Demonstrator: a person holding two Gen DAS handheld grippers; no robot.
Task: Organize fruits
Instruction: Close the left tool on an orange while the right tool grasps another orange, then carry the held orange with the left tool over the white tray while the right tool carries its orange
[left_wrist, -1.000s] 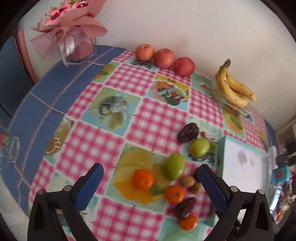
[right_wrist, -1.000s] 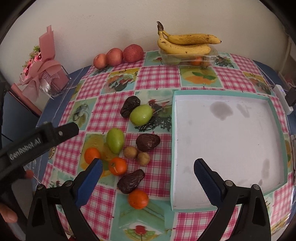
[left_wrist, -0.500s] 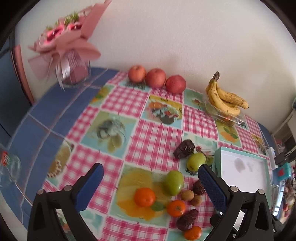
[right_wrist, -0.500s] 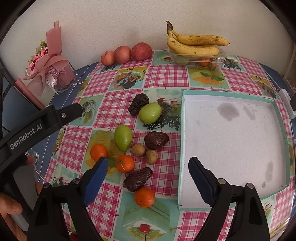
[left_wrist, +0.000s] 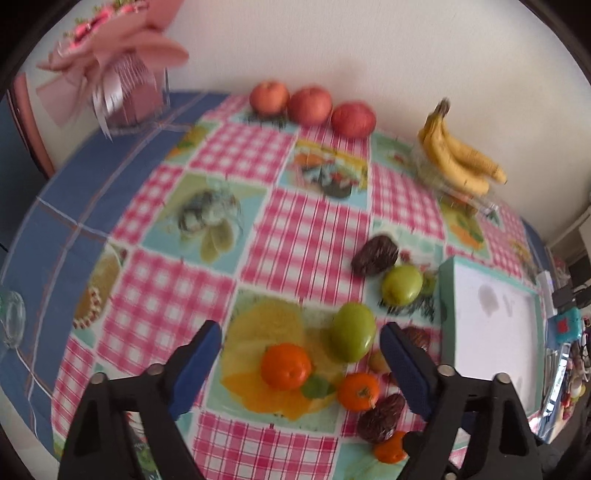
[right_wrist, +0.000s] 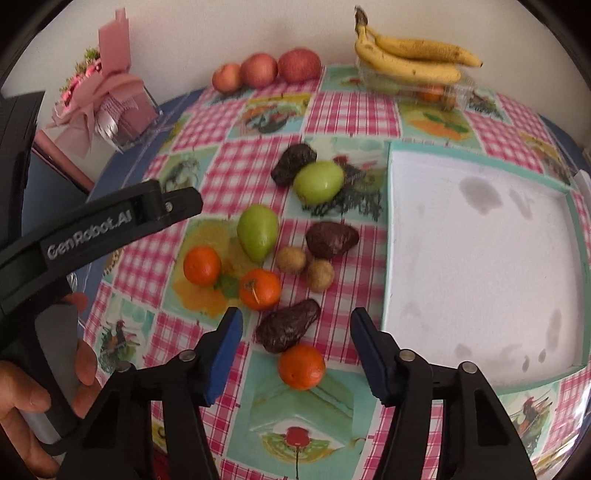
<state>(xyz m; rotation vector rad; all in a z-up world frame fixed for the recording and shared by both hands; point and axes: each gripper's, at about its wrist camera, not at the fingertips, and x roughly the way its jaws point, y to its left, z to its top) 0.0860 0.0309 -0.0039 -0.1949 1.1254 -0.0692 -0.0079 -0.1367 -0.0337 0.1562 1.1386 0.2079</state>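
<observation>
I count three oranges (right_wrist: 202, 265), two green fruits (right_wrist: 257, 231), three dark wrinkled fruits (right_wrist: 331, 239) and two small brown ones (right_wrist: 291, 260) loose on the tablecloth (right_wrist: 243, 173), left of the tray (right_wrist: 480, 266). My left gripper (left_wrist: 300, 343) and right gripper (right_wrist: 295, 332) both hang wide apart, gripping nothing. The left view is blurred, so one brown fruit hides, I think, behind a finger.

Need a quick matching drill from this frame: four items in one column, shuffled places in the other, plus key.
Items:
1. bananas
2. three red apples
3. white tray
4. pink bouquet

Places:
A. far left, on the blue cloth
B. right of the loose fruit cluster, nothing in it
C. on a clear plastic box by the wall
D. in a row at the wall, left of the bananas

Pairs: 1-C, 2-D, 3-B, 4-A
</observation>
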